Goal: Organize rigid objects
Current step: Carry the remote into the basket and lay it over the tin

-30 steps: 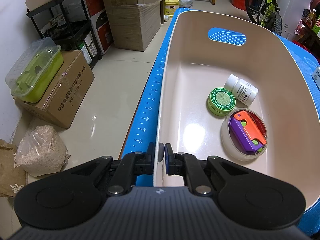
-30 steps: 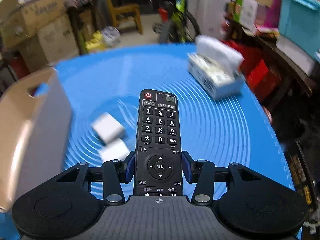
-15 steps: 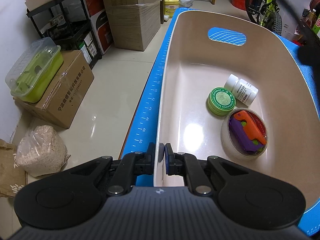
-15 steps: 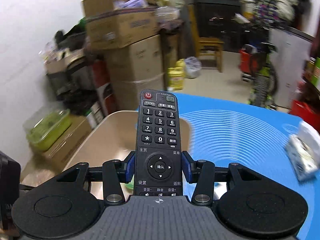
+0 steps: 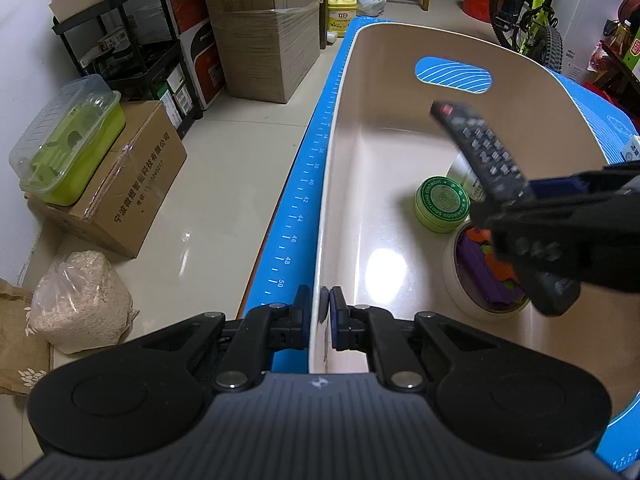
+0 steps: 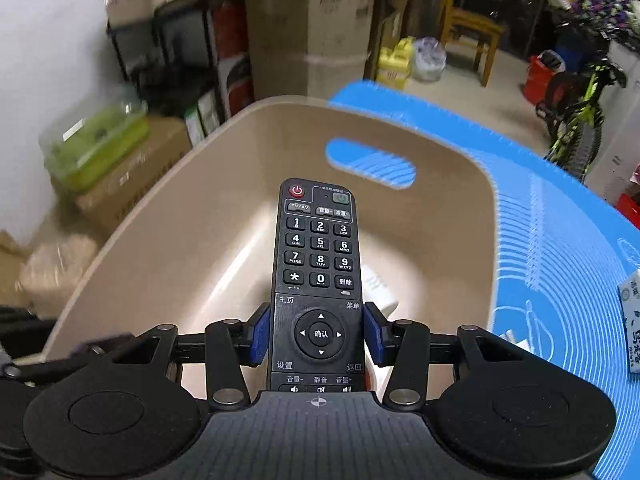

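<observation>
My right gripper (image 6: 318, 334) is shut on a black remote control (image 6: 319, 256), its pads pressing both long sides. The remote (image 5: 480, 156) hangs over the inside of the beige bin (image 5: 340, 128), tilted, with the right gripper (image 5: 556, 216) reaching in from the right. My left gripper (image 5: 319, 316) is shut on the bin's near rim, one pad each side of the wall. On the bin floor lie a green ointment tin (image 5: 440, 204) and a round clear tub (image 5: 476, 276) holding purple and orange toys. A white bottle (image 6: 378, 288) is partly hidden behind the remote.
The bin (image 6: 192, 216) rests on a blue mat (image 6: 560, 248) on the table. A tissue pack (image 6: 632, 324) lies at the mat's right edge. Left of the table are cardboard boxes (image 5: 116, 196), a green lidded container (image 5: 68, 140), a bag of grain (image 5: 80, 304) and a black shelf (image 5: 132, 52). A bicycle (image 5: 532, 28) stands behind.
My right gripper has swung left with the remote, from over the open mat to above the bin, and now shows in the left wrist view. The left gripper has stayed on the rim.
</observation>
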A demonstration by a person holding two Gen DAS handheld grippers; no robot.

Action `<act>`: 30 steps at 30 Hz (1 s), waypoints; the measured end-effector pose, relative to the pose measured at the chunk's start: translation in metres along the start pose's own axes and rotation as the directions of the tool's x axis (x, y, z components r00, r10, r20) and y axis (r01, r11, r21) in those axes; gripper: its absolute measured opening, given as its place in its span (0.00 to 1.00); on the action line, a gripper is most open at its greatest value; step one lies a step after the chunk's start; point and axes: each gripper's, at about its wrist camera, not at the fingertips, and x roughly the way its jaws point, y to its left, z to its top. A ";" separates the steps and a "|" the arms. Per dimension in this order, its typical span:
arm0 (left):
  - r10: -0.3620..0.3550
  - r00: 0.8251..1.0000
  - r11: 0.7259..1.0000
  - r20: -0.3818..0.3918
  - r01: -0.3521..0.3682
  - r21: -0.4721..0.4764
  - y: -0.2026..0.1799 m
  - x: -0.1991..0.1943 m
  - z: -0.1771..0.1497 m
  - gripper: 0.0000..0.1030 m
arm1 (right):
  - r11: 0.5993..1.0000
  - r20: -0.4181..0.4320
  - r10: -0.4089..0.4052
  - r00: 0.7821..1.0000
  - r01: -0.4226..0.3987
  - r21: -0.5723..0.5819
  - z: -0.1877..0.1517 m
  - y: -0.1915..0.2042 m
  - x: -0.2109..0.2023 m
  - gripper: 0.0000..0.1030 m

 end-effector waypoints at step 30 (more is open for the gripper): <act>0.000 1.000 1.000 0.001 0.000 0.002 -0.001 0.001 0.002 0.12 | 0.998 -0.160 0.014 0.987 -0.024 -0.062 -0.002 0.016 0.034 0.68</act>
